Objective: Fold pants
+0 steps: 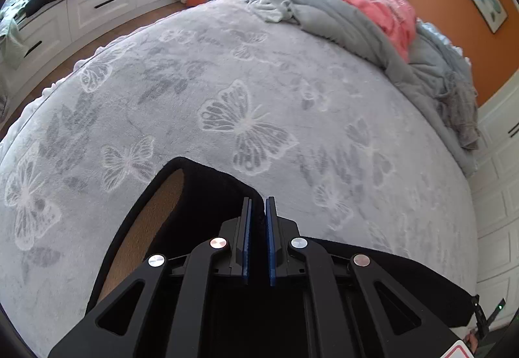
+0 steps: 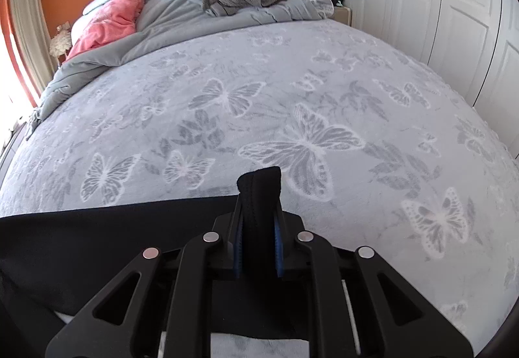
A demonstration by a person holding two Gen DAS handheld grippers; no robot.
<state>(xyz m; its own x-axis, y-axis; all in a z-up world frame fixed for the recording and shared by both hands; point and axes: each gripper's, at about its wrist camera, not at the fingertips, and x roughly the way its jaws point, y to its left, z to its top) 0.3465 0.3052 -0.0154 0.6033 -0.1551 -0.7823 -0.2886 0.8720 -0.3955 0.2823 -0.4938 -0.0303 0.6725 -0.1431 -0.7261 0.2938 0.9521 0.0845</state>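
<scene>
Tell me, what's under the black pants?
Under the black pants is the grey butterfly blanket on the bed. The part right beneath them is covered, so nothing else shows. Both the left gripper and right gripper pinch the pants.

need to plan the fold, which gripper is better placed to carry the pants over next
Neither clearly. The right gripper pinches a bunched edge of the black pants, and the left gripper is shut on another edge with the brown lining showing, so both should probably move together.
</scene>
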